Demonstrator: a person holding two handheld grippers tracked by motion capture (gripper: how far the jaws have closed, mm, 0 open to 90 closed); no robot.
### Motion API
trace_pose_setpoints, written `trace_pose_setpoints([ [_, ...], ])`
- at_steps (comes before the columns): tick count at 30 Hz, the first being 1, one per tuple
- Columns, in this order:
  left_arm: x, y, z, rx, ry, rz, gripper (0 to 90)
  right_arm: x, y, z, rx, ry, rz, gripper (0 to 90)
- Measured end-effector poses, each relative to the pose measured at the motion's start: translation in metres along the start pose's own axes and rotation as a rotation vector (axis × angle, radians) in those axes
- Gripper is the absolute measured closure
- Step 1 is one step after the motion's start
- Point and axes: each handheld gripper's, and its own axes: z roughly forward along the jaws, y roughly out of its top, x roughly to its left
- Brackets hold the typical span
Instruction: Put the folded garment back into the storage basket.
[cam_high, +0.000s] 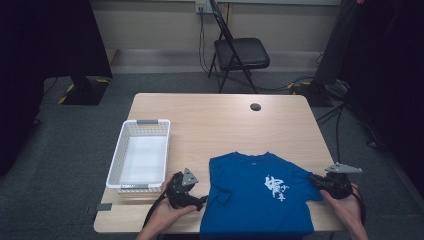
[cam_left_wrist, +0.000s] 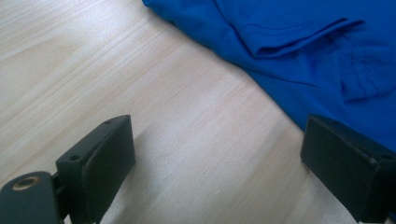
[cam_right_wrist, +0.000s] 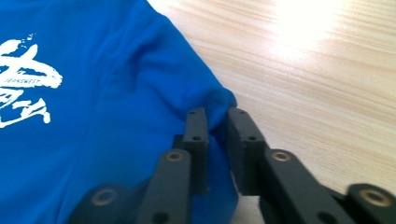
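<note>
Now: R gripper (cam_right_wrist: 217, 116) pinched on blue T-shirt (cam_high: 255, 195) sleeve edge, 3 o'clock side; L gripper (cam_left_wrist: 215, 154) spread wide, shirt's other sleeve at its 1 o'clock, just beside.

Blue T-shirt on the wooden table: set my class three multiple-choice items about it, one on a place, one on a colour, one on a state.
1. Where does the white slatted plastic basket stand relative to the blue cotton T-shirt with a printed chest motif?
A. At its left in the high view
B. On top of it
C. At its right in the high view

2. What colour is the print on the shirt's chest?
A. Yellow
B. White
C. Red

3. How does the right claw stand?
A. Wide open above the basket
B. Shut on bare wood
C. Shut on the shirt's sleeve edge

Key: 1 A, the basket sits at the table's left edge beside the shirt. 2 B, the characters show white on blue. 3 C, blue cloth is pinched between its jaws, while the left claw stands open over the light wooden table.
</note>
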Motion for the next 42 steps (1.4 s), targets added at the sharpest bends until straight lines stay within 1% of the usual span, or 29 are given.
trace_pose_setpoints([
  [3, 0.0, 0.0, 0.0, 0.0, 0.0, 0.0, 9.4, 0.002, 0.001, 0.0, 0.006, 0.002, -0.01, 86.1],
  [11, 0.0, 0.0, 0.0, 0.001, -0.001, 0.0, 9.4, 0.007, 0.002, -0.001, 0.005, -0.015, -0.015, 87.8],
  [13, 0.0, 0.0, 0.0, 0.0, 0.0, 0.0, 9.4, 0.008, 0.003, -0.002, -0.002, -0.016, -0.007, 87.8],
  [16, 0.0, 0.0, 0.0, -0.001, -0.001, 0.0, 9.4, 0.009, 0.004, -0.006, -0.027, -0.012, 0.003, 87.8],
  [21, 0.0, 0.0, 0.0, -0.002, -0.001, 0.0, 9.4, 0.016, 0.006, -0.011, -0.058, -0.014, -0.01, 87.7],
  [23, 0.0, 0.0, 0.0, -0.002, -0.001, 0.0, 9.4, 0.019, 0.008, -0.013, -0.066, -0.013, -0.023, 87.7],
  [29, 0.0, 0.0, 0.0, -0.002, -0.001, 0.0, 9.4, 0.03, 0.012, -0.017, -0.098, 0.017, -0.039, 87.7],
  [34, 0.0, 0.0, 0.0, -0.002, 0.0, 0.002, 9.4, 0.04, 0.016, -0.019, -0.114, 0.058, -0.049, 87.7],
  [42, 0.0, 0.0, 0.0, -0.004, 0.0, -0.001, 9.4, 0.056, 0.024, -0.013, -0.105, 0.106, -0.063, 87.5],
])
